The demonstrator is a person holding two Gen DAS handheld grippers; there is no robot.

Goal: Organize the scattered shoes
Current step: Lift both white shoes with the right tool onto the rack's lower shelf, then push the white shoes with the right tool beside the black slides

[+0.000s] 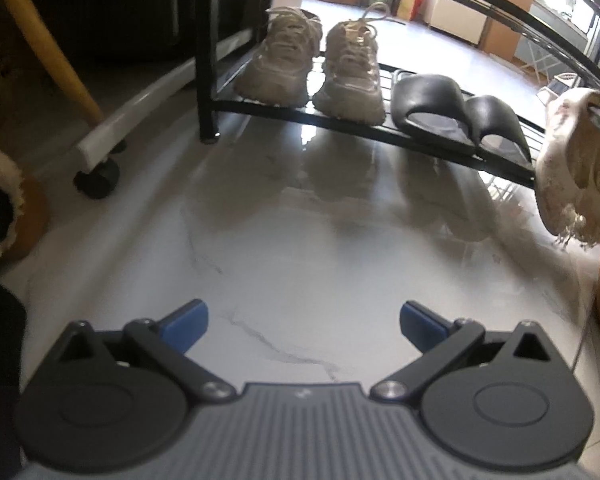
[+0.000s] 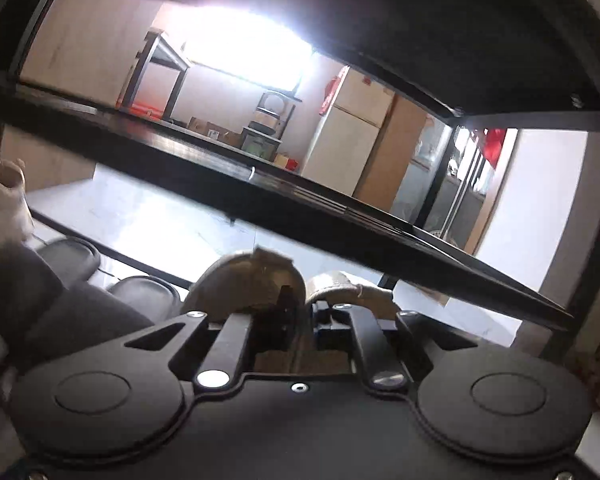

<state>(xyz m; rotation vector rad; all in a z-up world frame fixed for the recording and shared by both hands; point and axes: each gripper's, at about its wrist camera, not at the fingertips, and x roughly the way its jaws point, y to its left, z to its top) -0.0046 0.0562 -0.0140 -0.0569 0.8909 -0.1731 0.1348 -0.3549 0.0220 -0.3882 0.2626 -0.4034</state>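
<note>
White marble-veined floor [image 1: 300, 248] fills most of what my left gripper [image 1: 304, 326] sees; its blue-padded jaws stand wide apart over bare tile with nothing between them. Beyond it, on the bottom shelf of the black shoe rack [image 1: 340, 118], a pair of beige sneakers [image 1: 312, 64] sits side by side at the left, toes toward me, and a pair of black slides [image 1: 456, 116] lies just right of them. At the far right edge of this view a cream fuzzy slipper [image 1: 572, 176] hangs in the air in front of the rack's right end. A brown fleece-lined boot [image 1: 4, 216] shows at the left edge, beside a white wheeled base [image 1: 112, 136].

My right gripper [image 2: 300, 304] sees none of that floor. Its camera looks almost level through the rack, under a dark shelf board [image 2: 300, 200], to a bright room with a white fridge [image 2: 352, 136]. Its jaws are drawn together on the rim of the tan slipper [image 2: 244, 284] it carries, the black slides [image 2: 140, 292] lying just to its left.
</note>
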